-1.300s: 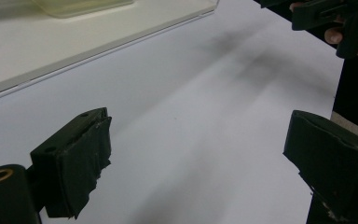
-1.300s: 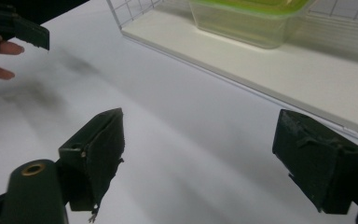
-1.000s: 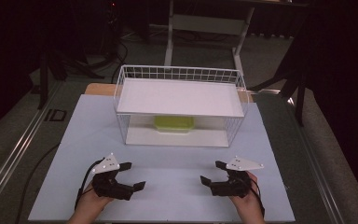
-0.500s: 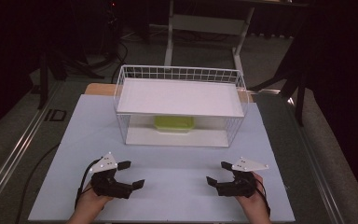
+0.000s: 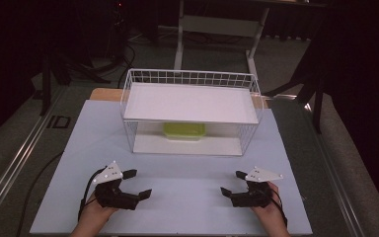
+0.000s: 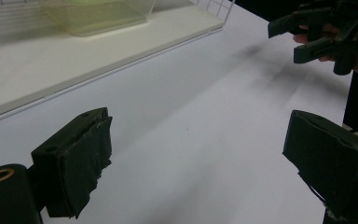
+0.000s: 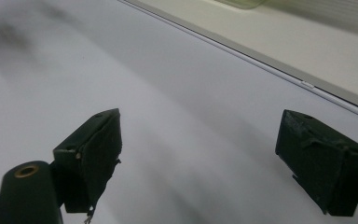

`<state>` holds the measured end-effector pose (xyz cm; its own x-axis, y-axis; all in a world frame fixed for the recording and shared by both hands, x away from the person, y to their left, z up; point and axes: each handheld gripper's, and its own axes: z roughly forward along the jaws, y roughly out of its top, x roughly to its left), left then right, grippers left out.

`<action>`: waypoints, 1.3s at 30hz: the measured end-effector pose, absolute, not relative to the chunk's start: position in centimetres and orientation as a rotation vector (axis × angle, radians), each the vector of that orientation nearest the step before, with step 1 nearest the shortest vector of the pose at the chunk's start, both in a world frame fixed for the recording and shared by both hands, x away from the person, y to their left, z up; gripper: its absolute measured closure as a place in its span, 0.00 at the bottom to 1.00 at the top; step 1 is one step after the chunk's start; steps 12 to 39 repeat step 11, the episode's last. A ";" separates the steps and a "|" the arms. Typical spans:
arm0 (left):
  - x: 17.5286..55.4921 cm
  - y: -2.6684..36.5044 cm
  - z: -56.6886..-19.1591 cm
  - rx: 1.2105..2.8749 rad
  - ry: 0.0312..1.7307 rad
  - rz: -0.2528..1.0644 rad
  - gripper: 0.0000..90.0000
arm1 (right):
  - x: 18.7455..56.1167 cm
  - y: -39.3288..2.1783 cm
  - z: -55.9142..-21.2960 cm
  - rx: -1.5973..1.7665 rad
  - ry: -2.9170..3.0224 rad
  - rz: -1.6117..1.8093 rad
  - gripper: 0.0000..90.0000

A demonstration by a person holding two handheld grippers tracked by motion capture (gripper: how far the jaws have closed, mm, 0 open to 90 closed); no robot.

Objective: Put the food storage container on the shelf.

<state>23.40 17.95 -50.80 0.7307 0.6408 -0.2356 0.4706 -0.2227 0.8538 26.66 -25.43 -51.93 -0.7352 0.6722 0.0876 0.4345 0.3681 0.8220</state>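
Nearest to us, at the front edge of the pale table (image 5: 177, 197), we hold the left gripper (image 5: 139, 183) with its jaws spread wide and nothing between them; it hovers low over the bare surface, pointing inward and a little forward. In the left gripper view the same gripper (image 6: 196, 154) frames open tabletop between its two black pads. Level with it on the other side, we hold the right gripper (image 5: 232, 182), its jaws likewise apart and empty, aimed inward toward the left one; the two tools are well apart. In the right gripper view, the right gripper (image 7: 198, 154) shows only plain table between its pads.

Farther off, at the middle of the table, stands the white wire rack (image 5: 190, 79), its upper shelf covered by a white board. Under that shelf, on the rack's lower white board, sits the yellow-green container (image 5: 184, 131), toward the back and about centred. Neither gripper touches the rack or the container.
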 end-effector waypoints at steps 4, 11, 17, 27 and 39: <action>23.5 17.9 -50.9 1.874 0.861 0.197 0.10 | 26.7 -25.6 -51.9 0.990 2.368 1.314 0.16; 23.5 18.0 -50.9 1.867 0.862 0.190 0.11 | 26.7 -25.6 -52.0 0.998 2.374 1.323 0.16; 23.5 18.0 -50.9 1.867 0.862 0.190 0.11 | 26.7 -25.6 -52.0 0.998 2.374 1.323 0.16; 23.5 18.0 -50.9 1.867 0.862 0.190 0.11 | 26.7 -25.6 -52.0 0.998 2.374 1.323 0.16; 23.5 18.0 -50.9 1.867 0.862 0.190 0.11 | 26.7 -25.6 -52.0 0.998 2.374 1.323 0.16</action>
